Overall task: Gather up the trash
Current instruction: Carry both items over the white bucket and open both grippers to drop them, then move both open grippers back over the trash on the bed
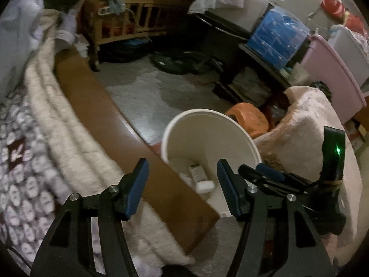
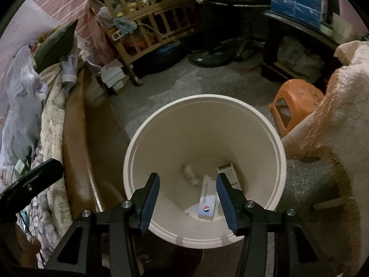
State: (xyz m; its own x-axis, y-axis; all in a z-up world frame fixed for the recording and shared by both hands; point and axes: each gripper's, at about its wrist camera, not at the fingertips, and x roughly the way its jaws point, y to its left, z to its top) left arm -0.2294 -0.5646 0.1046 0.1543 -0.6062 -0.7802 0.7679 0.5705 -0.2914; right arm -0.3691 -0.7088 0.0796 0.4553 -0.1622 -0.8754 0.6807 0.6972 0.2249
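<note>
A white bucket (image 2: 265, 124) stands on the floor beside the bed and shows in both views (image 1: 184, 124). Inside it lie a white carton with a red and blue logo (image 2: 207, 204), a green and white box (image 2: 229, 173) and a crumpled white scrap (image 2: 190, 174). My right gripper (image 2: 188, 192) is open and empty, right above the bucket's mouth. My left gripper (image 1: 183, 182) is open and empty, over the bed's brown edge (image 1: 110, 115) left of the bucket. The right gripper shows in the left wrist view (image 1: 269, 176).
A bed with quilted bedding (image 1: 57, 127) and loose clothes (image 2: 25, 87) runs along the left. An orange plastic stool (image 2: 297, 101), a pink towel-draped seat (image 2: 341, 120), a wooden crib (image 2: 143, 23), a fan base (image 2: 212, 57) and stacked boxes (image 1: 276, 37) surround the grey floor.
</note>
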